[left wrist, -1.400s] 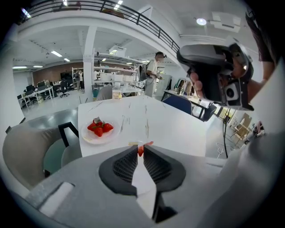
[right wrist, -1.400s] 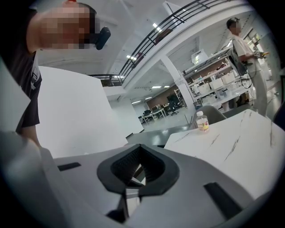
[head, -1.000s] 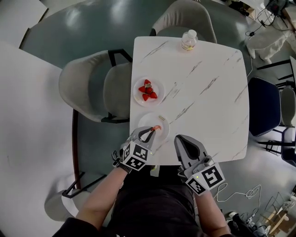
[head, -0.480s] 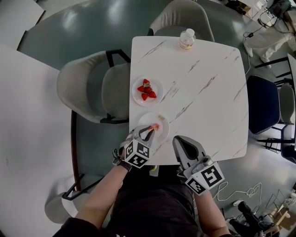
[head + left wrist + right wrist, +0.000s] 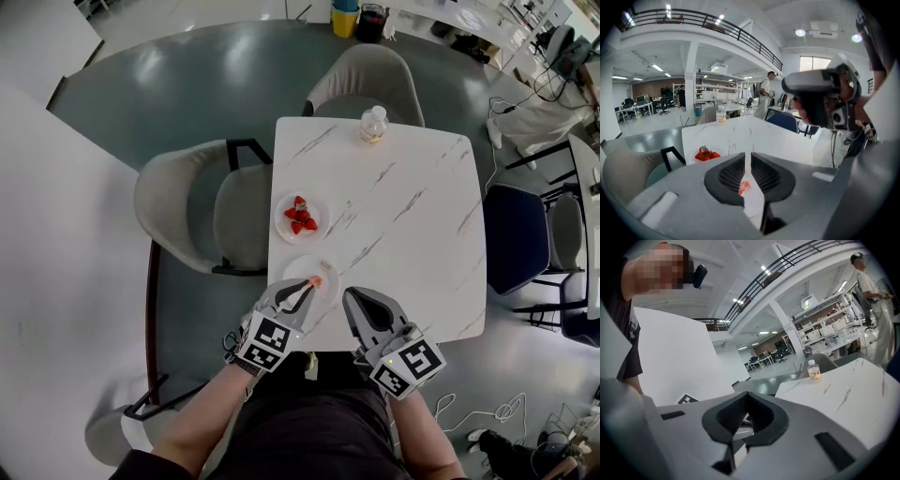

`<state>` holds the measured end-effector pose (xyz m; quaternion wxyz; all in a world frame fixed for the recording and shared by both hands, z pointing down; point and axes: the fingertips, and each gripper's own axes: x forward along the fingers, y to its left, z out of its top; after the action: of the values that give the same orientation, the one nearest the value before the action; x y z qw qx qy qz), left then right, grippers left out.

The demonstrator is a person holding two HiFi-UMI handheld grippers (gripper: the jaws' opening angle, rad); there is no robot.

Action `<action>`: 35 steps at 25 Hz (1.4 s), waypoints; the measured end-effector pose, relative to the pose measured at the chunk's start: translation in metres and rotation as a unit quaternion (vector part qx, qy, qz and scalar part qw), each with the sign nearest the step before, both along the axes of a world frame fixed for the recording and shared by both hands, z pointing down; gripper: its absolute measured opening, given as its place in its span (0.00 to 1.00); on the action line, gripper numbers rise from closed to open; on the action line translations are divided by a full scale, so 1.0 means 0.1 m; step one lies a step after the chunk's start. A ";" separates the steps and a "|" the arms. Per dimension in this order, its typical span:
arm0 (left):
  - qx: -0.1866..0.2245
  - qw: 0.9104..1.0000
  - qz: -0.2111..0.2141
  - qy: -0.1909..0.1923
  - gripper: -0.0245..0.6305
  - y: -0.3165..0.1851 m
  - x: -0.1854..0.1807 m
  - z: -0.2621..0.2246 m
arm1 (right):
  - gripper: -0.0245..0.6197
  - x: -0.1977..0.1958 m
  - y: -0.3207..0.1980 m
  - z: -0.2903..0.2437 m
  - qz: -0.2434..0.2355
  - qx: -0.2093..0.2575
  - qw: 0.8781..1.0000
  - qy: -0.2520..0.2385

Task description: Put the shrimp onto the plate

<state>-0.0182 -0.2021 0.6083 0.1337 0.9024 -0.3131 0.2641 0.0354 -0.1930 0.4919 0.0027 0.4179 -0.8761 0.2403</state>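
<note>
Where the table (image 5: 412, 216) stretches right and far, marble lies bare. Near its left edge sit a strawberry plate (image 5: 283, 227), then the plate (image 5: 328, 281) at the near corner. Left gripper (image 5: 302, 292) over that plate, jaws narrowed onto the shrimp (image 5: 316, 280). Right gripper (image 5: 359, 307) just beside, jaws together, nothing between.

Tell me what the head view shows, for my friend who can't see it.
Seen from above, the left gripper pinches a small orange shrimp over a white plate at the near edge of a white table. The right gripper hovers shut beside it; farther off sit strawberries on a second plate and a bottle.
</note>
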 end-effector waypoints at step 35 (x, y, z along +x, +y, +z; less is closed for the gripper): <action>0.119 0.971 -0.046 0.203 0.05 0.18 0.08 -2.72 | 0.04 -0.26 -0.07 -1.64 -0.027 0.131 0.990 0.034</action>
<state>-0.0102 -0.1840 0.3365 0.0983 0.9311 -0.3501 0.0296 0.0092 -0.2003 0.3281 -0.0157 0.3986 -0.9105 0.1088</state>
